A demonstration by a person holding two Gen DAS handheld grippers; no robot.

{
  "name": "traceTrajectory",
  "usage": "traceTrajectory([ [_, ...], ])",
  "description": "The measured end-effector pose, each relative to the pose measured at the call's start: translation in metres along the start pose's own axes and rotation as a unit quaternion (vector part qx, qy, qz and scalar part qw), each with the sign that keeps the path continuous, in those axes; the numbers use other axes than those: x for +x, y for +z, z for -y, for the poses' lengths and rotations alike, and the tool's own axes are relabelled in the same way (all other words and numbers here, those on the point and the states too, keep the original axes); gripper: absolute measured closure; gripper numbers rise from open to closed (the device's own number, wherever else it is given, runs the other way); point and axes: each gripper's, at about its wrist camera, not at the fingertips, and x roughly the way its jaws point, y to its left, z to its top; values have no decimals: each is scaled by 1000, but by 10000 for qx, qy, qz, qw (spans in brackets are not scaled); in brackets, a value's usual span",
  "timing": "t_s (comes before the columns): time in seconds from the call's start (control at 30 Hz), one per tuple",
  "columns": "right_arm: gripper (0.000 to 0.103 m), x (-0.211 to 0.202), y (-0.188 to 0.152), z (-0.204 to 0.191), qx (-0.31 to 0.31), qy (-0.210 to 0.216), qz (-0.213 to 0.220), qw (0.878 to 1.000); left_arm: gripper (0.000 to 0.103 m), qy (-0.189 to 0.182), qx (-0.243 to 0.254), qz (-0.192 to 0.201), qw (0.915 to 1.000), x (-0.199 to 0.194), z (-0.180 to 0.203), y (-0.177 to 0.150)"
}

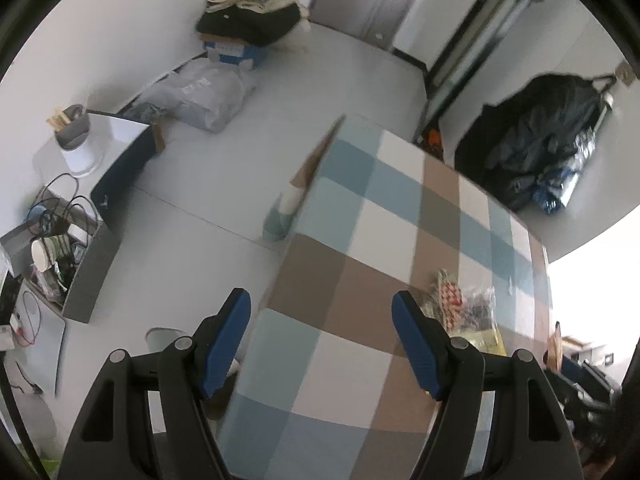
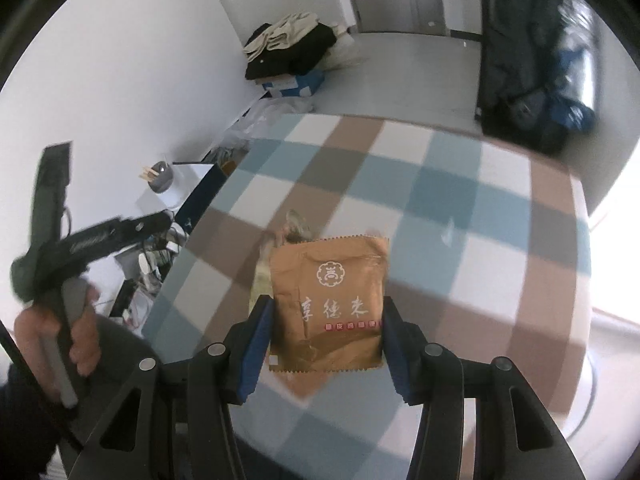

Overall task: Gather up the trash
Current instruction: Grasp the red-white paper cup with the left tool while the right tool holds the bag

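Note:
In the right wrist view, a flat brown snack wrapper (image 2: 328, 300) with white and red print lies on the checked tablecloth (image 2: 420, 184). My right gripper (image 2: 326, 344) is open with one finger on each side of the wrapper. More crumpled wrappers (image 2: 294, 226) lie just beyond it. In the left wrist view, my left gripper (image 1: 320, 344) is open and empty above the table's left edge. A small heap of clear, red-checked and yellow wrappers (image 1: 466, 312) lies on the cloth (image 1: 380, 216) just right of its right finger. The left gripper (image 2: 60, 236) also shows at the left of the right wrist view, held by a hand.
A white bin (image 1: 164, 338) stands on the floor below the table's left edge. A grey box of cables (image 1: 60, 256), a white stand with a cup (image 1: 78, 136), bags and stacked clothes (image 1: 252, 4) line the left wall. A dark coat (image 1: 536, 136) hangs at the right.

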Motion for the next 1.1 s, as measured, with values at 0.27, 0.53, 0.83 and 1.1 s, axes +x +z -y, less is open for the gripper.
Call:
traceTrajectory([
  [0.27, 52, -21, -49, 35, 546, 83, 105, 9984, 33, -101, 704, -511, 9962, 16, 52, 1],
  [0.53, 52, -38, -70, 72, 1003, 108, 283, 9945, 33, -158, 953, -1201, 9881, 52, 88, 13],
  [0.83, 52, -45, -82, 98, 1460, 276, 488, 9877, 34, 313, 1101, -1345, 9843, 72, 95, 17],
  [1.1, 52, -44, -85, 109, 1695, 368, 528, 9834, 49, 560, 1383, -1286, 9804, 75, 105, 12],
])
